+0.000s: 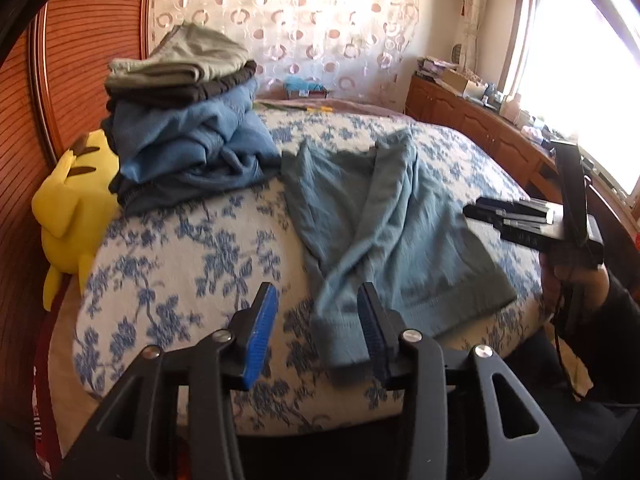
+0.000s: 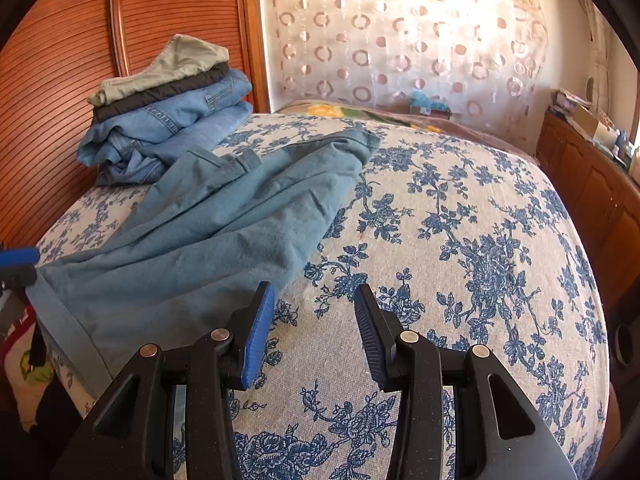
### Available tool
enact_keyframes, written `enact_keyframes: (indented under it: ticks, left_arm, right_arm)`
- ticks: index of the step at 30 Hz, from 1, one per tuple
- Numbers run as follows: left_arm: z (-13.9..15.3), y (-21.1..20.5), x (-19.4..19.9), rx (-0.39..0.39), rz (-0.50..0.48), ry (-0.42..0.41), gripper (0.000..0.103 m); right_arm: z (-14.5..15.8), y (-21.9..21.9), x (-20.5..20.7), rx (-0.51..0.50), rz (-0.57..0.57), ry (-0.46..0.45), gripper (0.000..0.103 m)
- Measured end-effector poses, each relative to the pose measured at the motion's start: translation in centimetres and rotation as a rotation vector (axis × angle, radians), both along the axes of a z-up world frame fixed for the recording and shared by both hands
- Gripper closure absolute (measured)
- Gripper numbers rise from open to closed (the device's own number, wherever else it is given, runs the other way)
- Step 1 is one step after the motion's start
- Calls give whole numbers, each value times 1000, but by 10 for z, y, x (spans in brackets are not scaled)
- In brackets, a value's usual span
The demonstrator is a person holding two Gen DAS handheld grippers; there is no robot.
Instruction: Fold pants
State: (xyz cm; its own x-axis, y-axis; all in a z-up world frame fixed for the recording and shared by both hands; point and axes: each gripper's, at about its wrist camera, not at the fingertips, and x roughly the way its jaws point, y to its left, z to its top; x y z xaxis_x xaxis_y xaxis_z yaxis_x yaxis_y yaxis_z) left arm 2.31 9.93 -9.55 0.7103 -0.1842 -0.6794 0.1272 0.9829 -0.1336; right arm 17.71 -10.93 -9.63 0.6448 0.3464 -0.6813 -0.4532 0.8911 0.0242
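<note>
No text, label or number readable — only floral print.

The left gripper (image 1: 316,332) is angled downward with jaws parted. The right gripper (image 2: 314,334) is angled downward likewise, jaws parted, nothing gripped.

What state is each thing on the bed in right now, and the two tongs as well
Teal pants: lying loosely along the bed, creased, held by neither tongs.
Stack of clothes: folded and piled by the headboard.
Yellow plush toy: wedged between bed and headboard.
Left tongs: open, pant hem edge between the pads, not pinched.
Right tongs: open, nothing between them, over bare bedspread.
</note>
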Motion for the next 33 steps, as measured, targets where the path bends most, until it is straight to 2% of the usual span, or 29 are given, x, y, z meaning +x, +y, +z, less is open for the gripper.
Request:
enact_keyframes:
  ticks: [1,4,8,15,18,25,27,28,33]
  left_arm:
    - [2,0,2,2,-2,-4,57]
    - [5,-1,13,-6,-13,-17,36]
    - [8,-8,27,-2,-41,-20,36]
    - [18,-26,59,18,-83,-42,36]
    - [22,-40,75,50,-97,-62,36]
    - [26,-73,114,70,-202,-51,36]
    - [26,-83,124,76,-227,-41,42]
    - [25,-89,131,88,-244,-32,48]
    - [14,-107,154,110,-286,23,60]
  right_arm:
    - [0,0,0,0,1,0,61]
    - [-1,0,0,0,2,2,61]
    - [-1,1,0,1,1,2,61]
    - [-1,0,-1,1,3,-1,61]
    - [-1,0,0,2,3,-1,61]
    - [0,1,-2,8,9,-5,61]
    - [1,1,-2,10,12,-5,61]
    - [1,1,-2,11,13,-6,61]
    - [1,0,-4,15,14,-16,61]
